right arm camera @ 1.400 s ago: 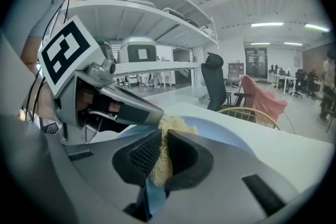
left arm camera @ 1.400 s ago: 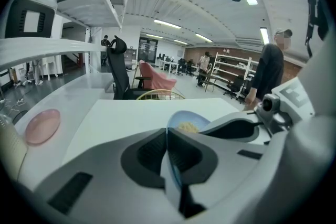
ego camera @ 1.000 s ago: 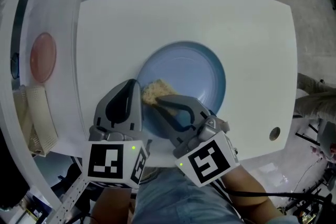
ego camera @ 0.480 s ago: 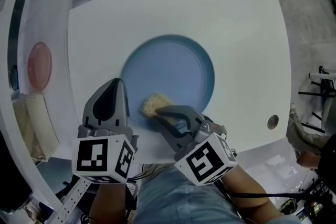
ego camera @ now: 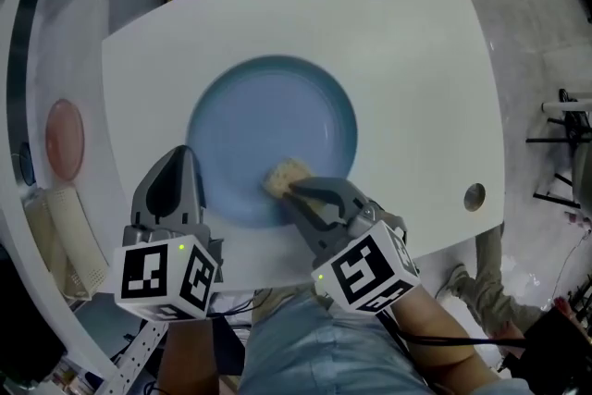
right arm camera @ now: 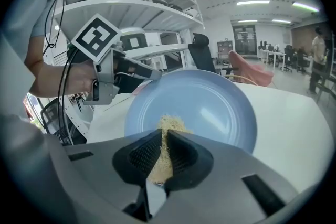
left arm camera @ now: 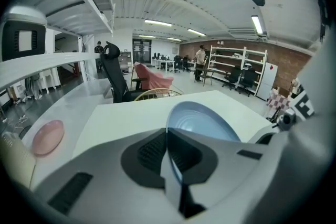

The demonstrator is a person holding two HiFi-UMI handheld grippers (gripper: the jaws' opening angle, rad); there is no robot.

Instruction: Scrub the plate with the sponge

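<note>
Pressing the sponge onto the blue plate

The right gripper has its jaws drawn in narrow on the tan sponge and sets it on the near inner part of the plate, which lies on the white surface. The sponge's long axis runs along the jaws, its free end poking past their tips toward the plate's middle. The left gripper has its jaws clamped on the plate's left rim.

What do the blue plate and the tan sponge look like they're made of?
The blue plate: likely glazed ceramic or melamine; smooth, soft sheen, moulded rings. The sponge: coarse, fibrous, tan, probably loofah or scouring fibre; squashed thin in the right gripper.
</note>
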